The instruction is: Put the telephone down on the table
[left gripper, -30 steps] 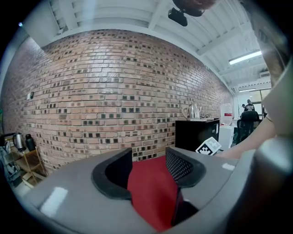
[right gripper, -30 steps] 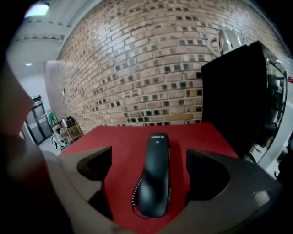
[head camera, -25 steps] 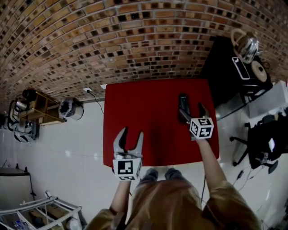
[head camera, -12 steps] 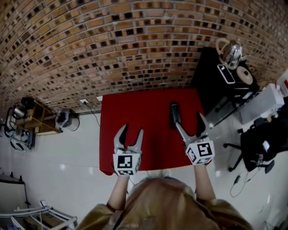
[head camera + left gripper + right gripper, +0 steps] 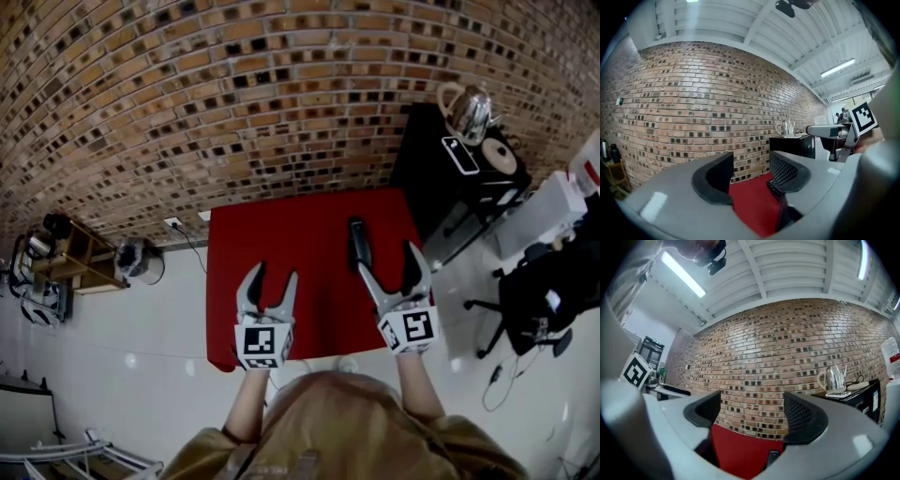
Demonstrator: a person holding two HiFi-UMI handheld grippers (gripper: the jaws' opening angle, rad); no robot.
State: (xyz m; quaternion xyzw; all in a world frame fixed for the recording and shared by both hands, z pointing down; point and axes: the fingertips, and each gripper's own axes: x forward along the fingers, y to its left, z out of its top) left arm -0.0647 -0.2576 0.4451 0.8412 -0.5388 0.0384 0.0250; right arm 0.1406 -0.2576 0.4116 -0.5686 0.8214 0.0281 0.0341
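Telephone [image 5: 357, 242] lies flat on the red table [image 5: 272, 239], toward its right side, held by neither gripper. Just on the person's side of it hovers the right gripper [image 5: 388, 270], its jaws closing with nothing between them. The left gripper [image 5: 268, 283] hangs over the table's near edge, jaws apart and empty. A brick wall [image 5: 234, 94] stands behind the table.
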